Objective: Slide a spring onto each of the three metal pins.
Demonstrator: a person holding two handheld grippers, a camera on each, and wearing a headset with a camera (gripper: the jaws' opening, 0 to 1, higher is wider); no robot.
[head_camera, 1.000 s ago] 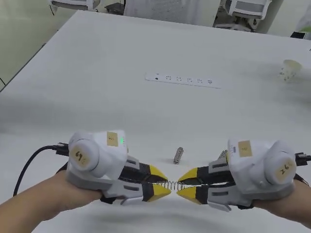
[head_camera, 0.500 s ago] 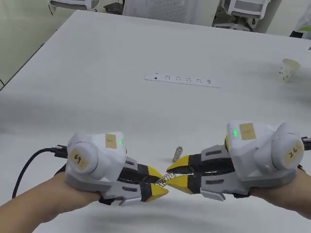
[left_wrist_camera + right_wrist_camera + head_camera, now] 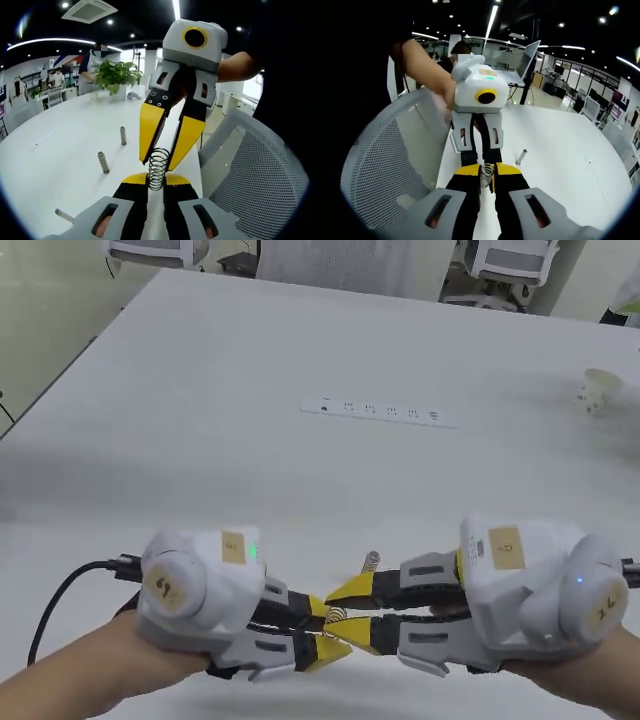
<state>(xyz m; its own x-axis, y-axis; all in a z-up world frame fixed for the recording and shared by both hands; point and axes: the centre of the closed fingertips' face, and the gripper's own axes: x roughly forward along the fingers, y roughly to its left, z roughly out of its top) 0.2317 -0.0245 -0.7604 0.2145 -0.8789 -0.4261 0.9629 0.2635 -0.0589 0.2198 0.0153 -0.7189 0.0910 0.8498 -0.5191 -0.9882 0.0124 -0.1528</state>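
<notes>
A short steel spring (image 3: 157,167) stands between the yellow tips of both grippers, low in the head view (image 3: 336,618). My left gripper (image 3: 322,632) is shut on its lower end (image 3: 156,184). My right gripper (image 3: 350,612) comes in from the opposite side, and its jaws pinch the spring's far end (image 3: 486,175). The two grippers meet tip to tip just above the table's near edge. Behind them a pin wearing a spring (image 3: 371,562) stands upright. Two upright sprung pins (image 3: 103,162) (image 3: 122,135) and a bare pin (image 3: 62,215) lying flat are on the table.
A white power strip (image 3: 380,411) lies across the middle of the white table (image 3: 200,440). A small paper cup (image 3: 598,387) sits at the far right. A black cable (image 3: 60,590) trails from my left gripper. A mesh office chair (image 3: 250,165) is beside the table, with people and a plant (image 3: 116,75) far off.
My right gripper has moved left toward the left one, so the tips now meet. The spring stretched between them a second ago is now squeezed short.
</notes>
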